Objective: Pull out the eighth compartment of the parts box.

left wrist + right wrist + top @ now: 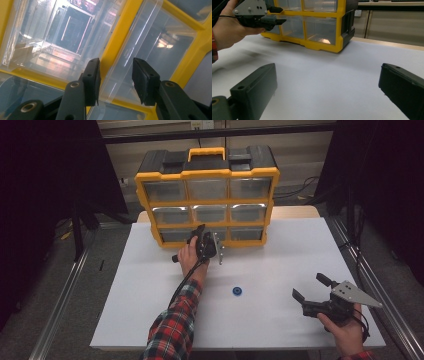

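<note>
- Nearest the camera, at the near right corner of the white table, the right gripper rests low in the person's right hand, its jaws spread wide with nothing between them, pointing toward the table's far left.
- Between those jaws, in the right gripper view, lies bare white tabletop.
- A small blue ring lies on the table near its middle, well apart from both grippers.
- From the near edge the left forearm, in a red plaid sleeve, stretches forward across the table to the yellow drawer cabinet at the far edge.
- At the cabinet's bottom row, the left hand holds the left gripper rolled on its side, its grey plate facing right.
- In the left gripper view, the left gripper's jaws stand on either side of the protruding clear handle of a clear drawer, partly closed; whether the pads already press on that handle I cannot tell.
</note>
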Motion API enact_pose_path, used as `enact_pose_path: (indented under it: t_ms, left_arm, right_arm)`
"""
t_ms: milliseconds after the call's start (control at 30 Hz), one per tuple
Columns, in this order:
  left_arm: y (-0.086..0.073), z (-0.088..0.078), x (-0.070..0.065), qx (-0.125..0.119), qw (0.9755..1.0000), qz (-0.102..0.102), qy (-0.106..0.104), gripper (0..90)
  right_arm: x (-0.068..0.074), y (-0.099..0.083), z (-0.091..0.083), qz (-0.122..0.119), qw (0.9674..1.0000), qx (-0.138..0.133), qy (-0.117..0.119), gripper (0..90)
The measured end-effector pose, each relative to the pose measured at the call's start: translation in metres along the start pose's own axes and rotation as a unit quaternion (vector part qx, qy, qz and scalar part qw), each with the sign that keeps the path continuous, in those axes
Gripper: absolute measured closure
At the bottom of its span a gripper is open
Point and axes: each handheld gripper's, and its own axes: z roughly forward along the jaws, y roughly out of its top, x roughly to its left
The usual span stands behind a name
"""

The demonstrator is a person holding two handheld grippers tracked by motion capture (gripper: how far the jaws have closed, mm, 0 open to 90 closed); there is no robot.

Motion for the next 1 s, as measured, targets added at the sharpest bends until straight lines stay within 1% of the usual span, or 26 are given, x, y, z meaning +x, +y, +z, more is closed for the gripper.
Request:
enact_pose_path:
  t_ms: [33,67,100,133,167,200,300,333,367,400,467,500,567,633,667,700,733,767,800,833,867,900,933,967,1000]
  left_arm:
    - [0.000,0.000,-0.001,0.002,1.0000,0.005,0.003,60.2]
    - [0.000,-0.001,0.000,0.010,0.9998,0.016,0.006,60.4]
    - [0.001,-0.003,0.004,0.034,0.9981,0.051,0.005,60.4]
    - [0.001,-0.003,0.003,0.032,0.9982,0.050,0.006,61.2]
    - [0.000,-0.001,0.000,0.018,0.9993,0.033,0.007,61.6]
    - [0.001,-0.003,0.003,0.041,0.9972,0.062,0.005,62.8]
    - [0.000,-0.002,0.001,0.038,0.9975,0.059,0.006,63.2]
    - [0.000,-0.001,0.002,0.033,0.9976,0.061,0.008,63.6]
    - [0.000,-0.002,0.001,0.038,0.9974,0.061,0.006,63.9]
    - [0.000,-0.001,0.001,0.034,0.9978,0.056,0.006,64.0]
    - [0.000,-0.002,0.002,0.038,0.9972,0.064,0.009,65.8]
    - [0.000,-0.002,0.002,0.038,0.9973,0.062,0.007,67.3]
    - [-0.002,0.001,-0.002,0.018,0.9991,0.037,0.009,69.2]
    - [-0.001,-0.001,0.001,0.029,0.9982,0.053,0.008,70.2]
    - [-0.001,-0.003,0.003,0.045,0.9961,0.075,0.010,70.6]
    - [-0.001,-0.003,0.003,0.045,0.9956,0.082,0.008,71.3]
    - [-0.001,-0.004,0.002,0.044,0.9959,0.079,0.008,72.4]
    - [-0.001,-0.005,0.002,0.041,0.9958,0.082,0.006,74.2]
    - [0.000,-0.007,0.003,0.033,0.9957,0.085,0.015,79.1]
    - [-0.001,-0.005,0.000,-0.006,0.9988,0.043,0.022,80.5]
    - [0.000,-0.007,0.003,-0.013,0.9989,0.039,0.023,80.7]
    - [0.001,-0.007,0.005,-0.013,0.9985,0.047,0.024,80.5]
    - [0.003,-0.011,0.010,0.012,0.9963,0.082,0.023,80.0]
    - [0.001,-0.008,0.006,-0.013,0.9986,0.047,0.022,79.3]
    - [-0.001,-0.008,0.006,-0.006,0.9988,0.046,0.017,78.3]
  right_arm:
    - [0.000,0.000,0.000,0.000,1.0000,0.000,-0.001,1.2]
    - [0.000,0.000,0.000,0.000,1.0000,0.001,-0.002,1.2]
    - [0.000,0.000,0.001,0.001,1.0000,0.000,0.000,1.2]
    - [0.000,0.000,0.000,0.000,1.0000,0.000,-0.001,1.2]
    - [0.000,0.000,0.000,0.000,1.0000,0.000,0.000,1.2]
    - [0.000,0.000,0.000,0.000,1.0000,0.000,0.000,1.2]
    - [0.000,0.000,0.000,0.000,1.0000,0.000,-0.001,1.2]
    - [0.000,0.000,0.000,-0.001,1.0000,-0.001,0.001,1.2]
    - [0.000,0.000,0.000,-0.002,1.0000,0.000,0.002,1.2]
    - [0.000,0.000,0.000,-0.001,1.0000,0.000,0.001,1.2]
    - [0.000,0.000,0.000,0.000,1.0000,0.000,0.000,1.3]
    - [0.000,0.000,0.000,0.000,1.0000,0.000,0.000,1.3]
    - [0.000,0.000,0.000,-0.001,1.0000,-0.001,0.002,1.3]
    - [0.000,0.000,0.000,-0.002,1.0000,-0.001,0.000,1.3]
    - [0.000,0.000,0.000,-0.001,1.0000,-0.001,0.002,1.3]
    - [0.000,0.000,0.000,-0.001,1.0000,-0.001,0.001,1.3]
    - [0.000,0.000,0.000,0.000,1.0000,-0.002,0.001,1.3]
    - [0.000,0.000,0.000,0.001,1.0000,-0.001,0.001,1.3]
    - [0.000,0.000,0.000,0.001,1.0000,-0.001,0.001,1.3]
    - [-0.001,0.000,0.000,0.000,1.0000,0.000,0.002,1.3]
    - [0.000,0.000,0.000,0.000,1.0000,-0.001,0.001,1.3]
    - [0.000,0.000,0.000,-0.001,1.0000,-0.001,0.001,1.3]
    - [0.000,0.000,0.000,-0.001,1.0000,-0.001,0.001,1.3]
    - [0.000,0.000,0.001,-0.001,1.0000,-0.001,0.001,1.3]
    - [0.000,0.000,0.001,-0.001,1.0000,-0.002,0.001,1.3]
